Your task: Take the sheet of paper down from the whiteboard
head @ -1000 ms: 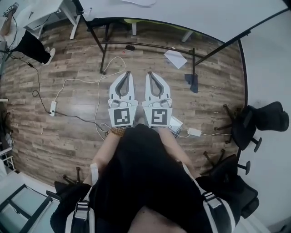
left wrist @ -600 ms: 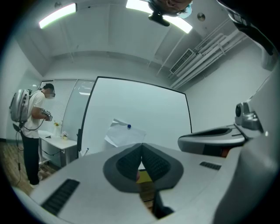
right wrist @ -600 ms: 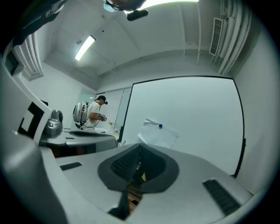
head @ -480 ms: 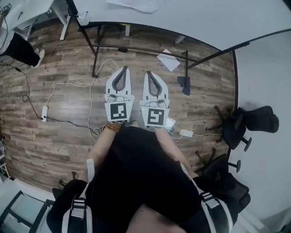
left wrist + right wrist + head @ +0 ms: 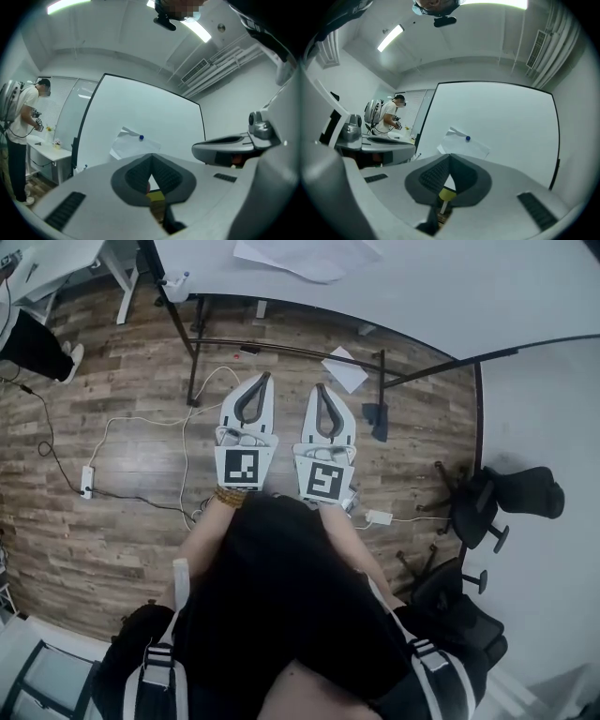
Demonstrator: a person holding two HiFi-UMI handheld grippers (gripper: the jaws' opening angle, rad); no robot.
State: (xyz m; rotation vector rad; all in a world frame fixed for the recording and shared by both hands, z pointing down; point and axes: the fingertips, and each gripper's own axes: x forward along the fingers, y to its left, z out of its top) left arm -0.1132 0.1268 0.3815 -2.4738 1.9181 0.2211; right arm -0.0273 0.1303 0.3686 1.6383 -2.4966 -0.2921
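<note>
Sheet of paper [image 5: 132, 146]: white, fixed to the whiteboard [image 5: 159, 117] in its lower-middle area by one small blue magnet [image 5: 141, 138] near the sheet's upper edge. It hangs skewed. The upper-left corner looks creased and the lower-left edge seems to stand a little off the board. From the right gripper view the sheet [image 5: 464, 146] has the same tilt.

Handling, as a judgement:
- Very light, limp and easy to crease or tear.
- Held only at the magnet, so it will likely swing or drop once that lets go.
- Best hold is a free lower corner or the lifted left edge, pinched flat.
- The magnet is small and smooth, so a pinch by its sides could slip.
- Dragging the sheet out from under it risks a rip.

Left gripper [image 5: 151, 157]: jaws shut, pads meeting, nothing between them. It points toward the board, sheet just above the tips in its view, well short of contact.

Right gripper [image 5: 449, 157]: the same, closed and empty.

From the head view the two grippers sit side by side, the left [image 5: 263, 381] and the right [image 5: 320, 388], in front of the board's stand.

Around:
- A second white sheet [image 5: 345, 369] lies on the wood floor by the stand.
- Cables [image 5: 141, 418] lie at left, office chairs [image 5: 520, 495] at right.
- A person [image 5: 21, 126] stands at a desk off to the side.
</note>
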